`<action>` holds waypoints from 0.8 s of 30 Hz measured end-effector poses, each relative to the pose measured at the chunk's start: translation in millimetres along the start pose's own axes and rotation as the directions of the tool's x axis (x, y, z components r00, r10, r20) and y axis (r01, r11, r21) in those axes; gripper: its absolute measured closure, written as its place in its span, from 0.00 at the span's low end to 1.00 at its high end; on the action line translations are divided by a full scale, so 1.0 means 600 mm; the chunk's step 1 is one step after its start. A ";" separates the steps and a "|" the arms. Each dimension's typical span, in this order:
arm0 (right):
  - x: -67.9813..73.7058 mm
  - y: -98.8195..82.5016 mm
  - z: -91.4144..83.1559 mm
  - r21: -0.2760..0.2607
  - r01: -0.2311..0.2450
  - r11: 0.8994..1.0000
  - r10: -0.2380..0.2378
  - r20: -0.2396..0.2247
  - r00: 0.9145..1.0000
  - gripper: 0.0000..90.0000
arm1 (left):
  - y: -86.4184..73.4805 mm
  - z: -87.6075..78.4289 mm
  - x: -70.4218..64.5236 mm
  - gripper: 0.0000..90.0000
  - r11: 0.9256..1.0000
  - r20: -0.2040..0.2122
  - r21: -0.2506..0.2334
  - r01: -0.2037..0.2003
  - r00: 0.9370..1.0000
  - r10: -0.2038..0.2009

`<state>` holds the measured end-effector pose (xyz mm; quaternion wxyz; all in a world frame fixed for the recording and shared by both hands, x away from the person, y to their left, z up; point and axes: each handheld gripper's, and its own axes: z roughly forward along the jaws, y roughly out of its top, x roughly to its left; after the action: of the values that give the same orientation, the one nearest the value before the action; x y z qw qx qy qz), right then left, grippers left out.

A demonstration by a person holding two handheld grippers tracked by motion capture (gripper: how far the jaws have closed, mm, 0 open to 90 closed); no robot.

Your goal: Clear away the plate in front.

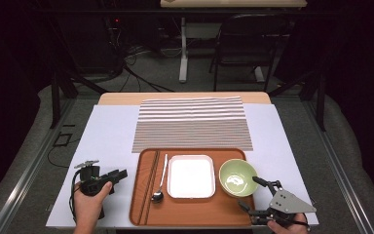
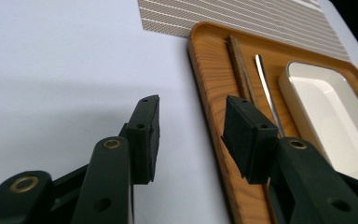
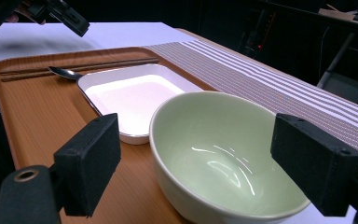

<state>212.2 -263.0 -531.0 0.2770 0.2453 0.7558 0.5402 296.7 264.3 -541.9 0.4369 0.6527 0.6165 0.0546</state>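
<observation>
A brown wooden tray [image 1: 224,214] lies at the table's near edge. On it, from left to right, are dark chopsticks [image 1: 152,170], a metal spoon [image 1: 161,178], a white square dish [image 1: 191,176] and a pale green bowl [image 1: 237,176]. My left gripper [image 1: 121,174] hovers low just left of the tray, open; in the left gripper view its jaws [image 2: 192,105] straddle the tray's left rim [image 2: 209,93] with nothing gripped. My right gripper [image 1: 248,191] stands open at the bowl's near side. In the right gripper view the bowl [image 3: 214,154] sits between the wide pads [image 3: 98,154], untouched.
A striped placemat [image 1: 192,124] lies beyond the tray on a white sheet [image 1: 107,141] covering the table. Bare white surface stretches to the left of the tray. Beyond the table's far edge are a dark floor, cables and a chair.
</observation>
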 end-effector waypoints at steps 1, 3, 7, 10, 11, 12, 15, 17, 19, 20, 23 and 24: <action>0.000 0.000 0.000 0.000 0.001 1.000 -0.001 0.000 1.000 0.17 | 0.000 -0.001 0.002 0.61 1.000 -0.003 -0.003 0.001 1.000 -0.001; 0.000 0.000 0.000 0.000 0.001 1.000 -0.001 -0.001 1.000 0.17 | -0.001 -0.002 0.005 0.61 1.000 0.002 -0.009 0.011 1.000 -0.011; -0.001 0.000 0.000 -0.001 0.000 1.000 0.000 -0.002 1.000 0.17 | -0.002 -0.002 0.009 0.56 0.999 -0.003 -0.033 0.016 1.000 -0.016; -0.001 0.000 0.000 -0.002 -0.002 1.000 0.002 -0.003 1.000 0.17 | -0.003 -0.002 0.009 0.53 0.999 -0.006 -0.044 0.021 1.000 -0.022; -0.001 0.000 -0.001 -0.002 -0.003 1.000 0.003 -0.003 1.000 0.17 | -0.003 -0.001 0.009 0.52 0.999 -0.012 -0.049 0.019 1.000 -0.020; -0.001 0.000 -0.001 -0.002 -0.003 1.000 0.003 -0.003 1.000 0.17 | -0.004 -0.001 0.009 0.50 0.998 -0.019 -0.056 0.014 1.000 -0.015; 0.000 0.000 0.000 -0.002 -0.004 1.000 0.004 -0.005 1.000 0.17 | -0.004 0.000 0.011 0.46 0.997 -0.042 -0.079 -0.006 0.999 0.002; 0.000 0.000 0.000 -0.002 -0.002 1.000 0.002 -0.007 1.000 0.17 | -0.005 0.001 0.013 0.43 0.995 -0.045 -0.095 -0.003 0.999 -0.001; 0.000 0.000 0.000 -0.002 -0.002 1.000 0.002 -0.007 1.000 0.17 | -0.005 0.002 0.015 0.43 0.995 -0.056 -0.095 -0.004 0.998 -0.001; 0.000 0.000 0.000 -0.002 -0.003 1.000 0.003 -0.007 1.000 0.17 | -0.006 0.002 0.016 0.43 0.996 -0.060 -0.093 -0.002 0.998 -0.004; -0.001 0.000 0.000 -0.002 -0.004 1.000 0.004 -0.007 1.000 0.17 | -0.006 0.003 0.017 0.42 0.996 -0.063 -0.093 0.002 0.998 -0.008; -0.001 0.000 0.000 -0.002 -0.004 1.000 0.004 -0.007 1.000 0.17 | -0.006 0.003 0.017 0.42 0.996 -0.064 -0.092 0.002 0.998 -0.007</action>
<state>212.3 -263.3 -530.6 0.2737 0.2447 0.7558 0.5422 297.4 271.7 -550.4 0.4467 0.6285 0.6284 0.1029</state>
